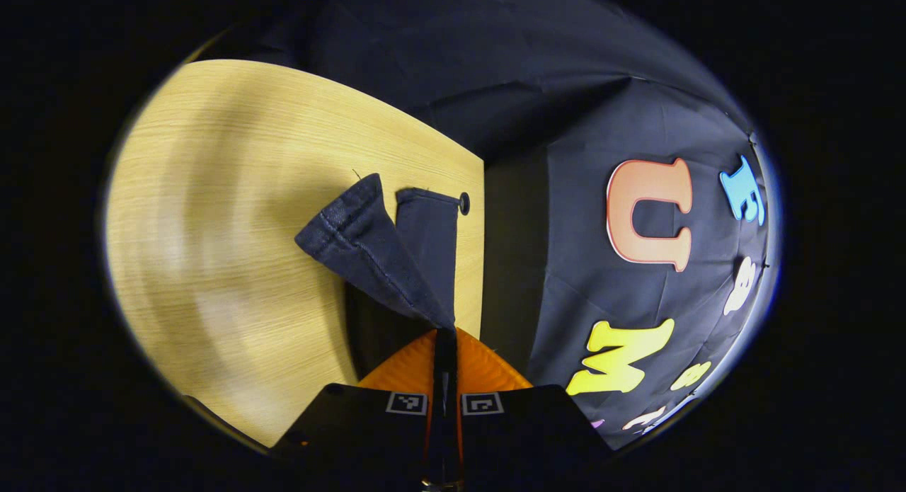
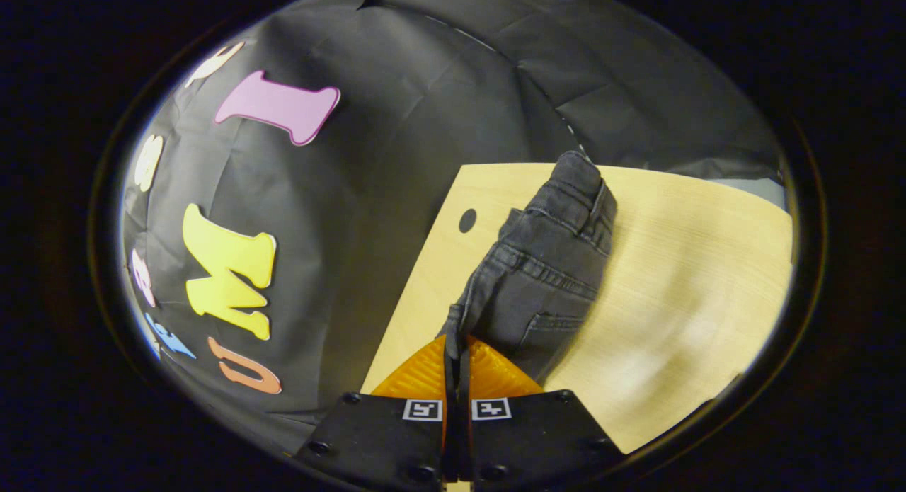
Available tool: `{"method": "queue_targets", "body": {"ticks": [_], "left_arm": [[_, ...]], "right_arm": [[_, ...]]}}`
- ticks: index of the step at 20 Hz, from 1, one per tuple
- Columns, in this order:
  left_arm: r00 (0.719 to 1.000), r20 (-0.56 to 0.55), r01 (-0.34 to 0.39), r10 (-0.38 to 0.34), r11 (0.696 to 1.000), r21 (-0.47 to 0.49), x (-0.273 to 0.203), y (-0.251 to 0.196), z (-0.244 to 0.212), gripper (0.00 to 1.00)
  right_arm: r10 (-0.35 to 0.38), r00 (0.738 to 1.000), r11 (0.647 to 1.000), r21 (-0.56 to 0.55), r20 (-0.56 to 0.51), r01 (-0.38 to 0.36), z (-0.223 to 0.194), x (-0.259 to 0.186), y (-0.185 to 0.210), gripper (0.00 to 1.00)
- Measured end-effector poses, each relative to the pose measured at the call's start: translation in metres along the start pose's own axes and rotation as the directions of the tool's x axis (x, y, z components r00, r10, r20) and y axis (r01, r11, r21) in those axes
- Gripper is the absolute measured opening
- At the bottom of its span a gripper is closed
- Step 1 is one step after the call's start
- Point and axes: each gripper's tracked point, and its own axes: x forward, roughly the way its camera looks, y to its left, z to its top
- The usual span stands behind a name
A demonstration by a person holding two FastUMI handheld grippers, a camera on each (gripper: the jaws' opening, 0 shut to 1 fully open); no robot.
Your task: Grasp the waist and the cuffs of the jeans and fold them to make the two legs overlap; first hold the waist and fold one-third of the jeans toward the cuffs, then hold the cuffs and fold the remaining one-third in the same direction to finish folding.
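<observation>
A: What is the left gripper (image 1: 444, 336) doing?

B: Its two fingers are pressed together on a fold of the jeans (image 1: 396, 255). In the left gripper view the dark denim runs up from the fingertips and splits into the two leg ends, whose stitched cuffs (image 1: 338, 219) lie on the wooden table (image 1: 233, 216). One cuff lies just beside the small dark hole (image 1: 464, 203) near the table's edge.

A: And the right gripper (image 2: 457, 347)?

B: Clamped as well, both fingers closed on the cloth at the side of the waist (image 2: 566, 187). In the right gripper view the upper part of the jeans (image 2: 538, 265) lies on the table (image 2: 694, 265), the waistband with its belt loops at the far end and a back pocket nearer the fingers.

A: Where is that against the hole?

B: The same hole (image 2: 467, 220) shows near the table's edge, and the seat of the jeans lies close beside it, not covering it.

A: Is the cloth flat?

B: Near each gripper it is drawn up off the table into a ridge. Farther off it rests on the wood.
</observation>
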Motion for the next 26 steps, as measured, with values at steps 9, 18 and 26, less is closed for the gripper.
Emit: {"method": "queue_targets", "body": {"ticks": [9,18,26], "left_arm": [[0.996,-0.048,-0.060,0.068,0.985,0.160,0.118,-0.025,0.018,0.04],[0.982,-0.072,-0.158,0.176,0.966,0.203,0.226,-0.009,0.027,0.04],[0.966,-0.021,-0.240,0.259,0.921,0.307,0.238,0.017,0.037,0.00]], "right_arm": [[-0.024,1.000,0.997,-0.076,-0.014,0.023,0.018,0.093,0.034,0.01],[-0.125,0.992,0.990,-0.061,-0.002,0.124,0.017,0.197,0.002,0.01],[-0.149,0.988,0.988,-0.058,-0.048,0.146,0.005,0.220,-0.009,0.25]]}}
